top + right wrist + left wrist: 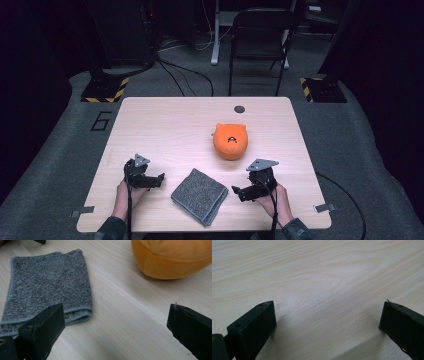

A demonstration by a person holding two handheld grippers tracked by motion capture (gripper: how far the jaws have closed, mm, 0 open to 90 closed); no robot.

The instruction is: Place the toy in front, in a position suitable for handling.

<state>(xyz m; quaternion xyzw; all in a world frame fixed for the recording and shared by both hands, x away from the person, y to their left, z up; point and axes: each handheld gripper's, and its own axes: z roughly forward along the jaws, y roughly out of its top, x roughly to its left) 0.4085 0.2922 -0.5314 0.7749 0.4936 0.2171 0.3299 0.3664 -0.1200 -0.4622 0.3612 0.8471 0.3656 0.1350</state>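
i have both grippers low over the table point(150, 120), each held in one hand at the near edge. the left gripper point(159, 180) has its jaws spread wide with nothing between them; in the left gripper view its gap point(328, 315) frames bare pale wood grain and nothing else. the right gripper point(237, 192) is likewise spread wide and holds nothing; in the right gripper view the gap point(116, 315) looks onto bare wood.

the folded grey towel point(199, 195) lies flat on the table between the two grippers, just beside the tips of each, touching neither as far as i can tell. from the right gripper's own camera the towel point(47, 287) sits ahead of and behind the left-hand jaw, its folded edge reaching partway into the gap, with its bound edge showing two layers. the orange plush toy point(230, 141) rests on the table beyond the right gripper's jaws, apart from the towel; in the right gripper view the toy point(172, 260) sits ahead of the right-hand jaw, near but not touching it.

a dark round spot point(239, 109) marks the table's far edge. a black chair point(260, 40) stands on the floor beyond the table.
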